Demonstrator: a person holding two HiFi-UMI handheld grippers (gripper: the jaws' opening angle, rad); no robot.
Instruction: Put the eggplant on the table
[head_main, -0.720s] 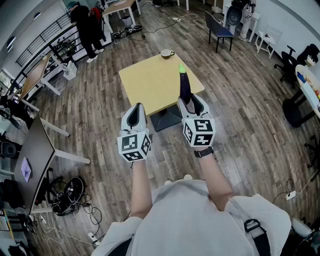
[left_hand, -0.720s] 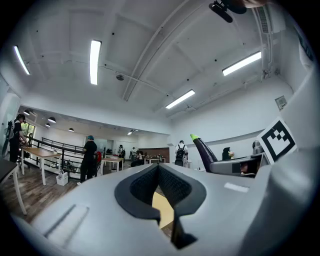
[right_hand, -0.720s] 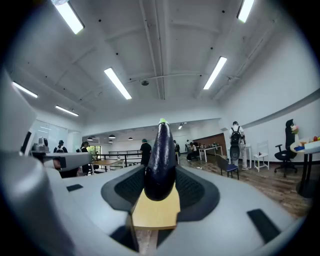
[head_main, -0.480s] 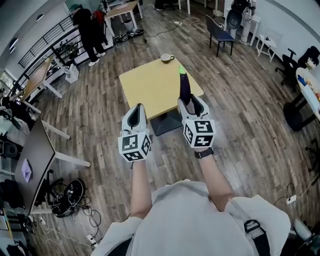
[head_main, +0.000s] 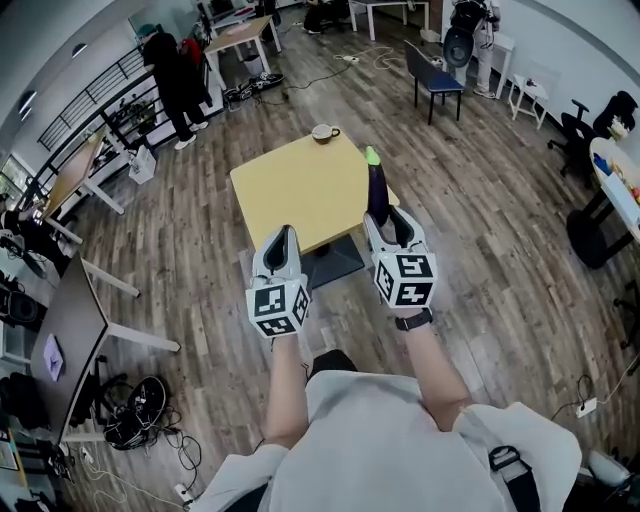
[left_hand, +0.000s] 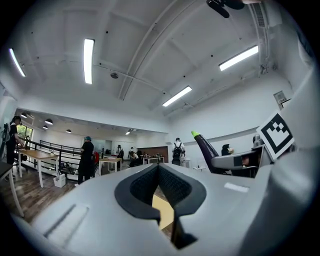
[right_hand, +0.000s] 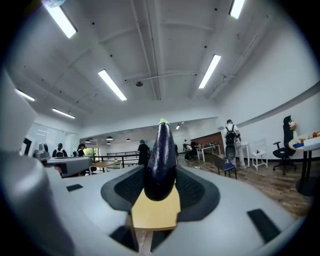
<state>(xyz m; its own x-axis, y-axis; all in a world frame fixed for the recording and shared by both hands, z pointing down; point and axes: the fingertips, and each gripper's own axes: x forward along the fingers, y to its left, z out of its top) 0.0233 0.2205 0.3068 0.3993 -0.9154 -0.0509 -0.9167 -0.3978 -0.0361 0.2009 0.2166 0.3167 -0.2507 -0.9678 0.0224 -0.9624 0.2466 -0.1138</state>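
Yellow table (head_main: 290, 190), cup (head_main: 324, 133) on it (far edge).

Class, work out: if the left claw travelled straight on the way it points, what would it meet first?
Probably nothing close. The left claw looks down on the yellow table, so it should pass above it, though height is hard to judge.

We see a glossy, smooth-skinned eggplant (right_hand: 160, 155). The table (head_main: 285, 190) top looks matt and smooth; at its 3 o'clock the floor (head_main: 480, 210) is wood plank with a dull sheen.
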